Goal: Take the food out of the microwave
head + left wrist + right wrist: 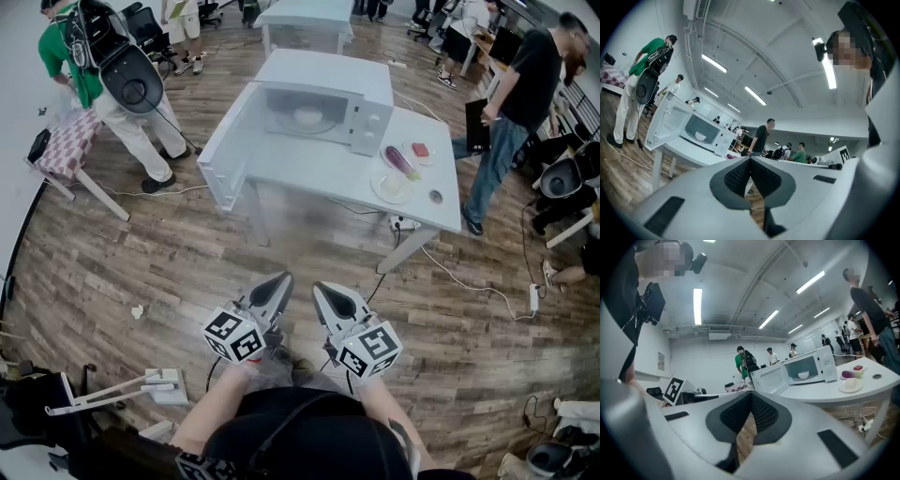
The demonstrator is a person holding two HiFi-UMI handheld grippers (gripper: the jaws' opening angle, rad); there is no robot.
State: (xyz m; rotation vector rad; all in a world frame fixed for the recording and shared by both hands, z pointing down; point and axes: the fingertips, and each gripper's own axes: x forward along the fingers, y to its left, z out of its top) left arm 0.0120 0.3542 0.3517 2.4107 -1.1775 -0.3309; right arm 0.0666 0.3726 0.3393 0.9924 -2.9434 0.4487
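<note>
1. While the person stands on the wooden floor well apart from the table (319, 178), the left hand-held gripper (280, 280) and the right hand-held gripper (322, 290) sit side by side close to the body, pointing level toward the table.
2. Both hand-held grippers are closed, their ribbed pads pressed together with nothing between them.
3. At the table's far left corner sits a white microwave (328, 75). Its door (230, 141) is swung wide open along the table's left edge.
4. Inside the microwave, a bowl (307, 117) rests on the turntable. This looks to be the food to take out, though what it contains cannot be made out.
5. Near the table's right edge lie plates, one carrying a purple aubergine (401, 161).
6. Relative to the hand-held grippers, the bowl lies well ahead and roughly straight on. Bare floor and the table's near edge lie between them.
7. Judging from this, the task has not begun and the step in hand is the approach.
8. To do it well, walk up to the table's near edge and spread one hand-held gripper's jaws before entering the microwave.
9. Keep clear of the open door, take the bowl by its rim, hold it level, and draw it straight out so nothing spills.
</note>
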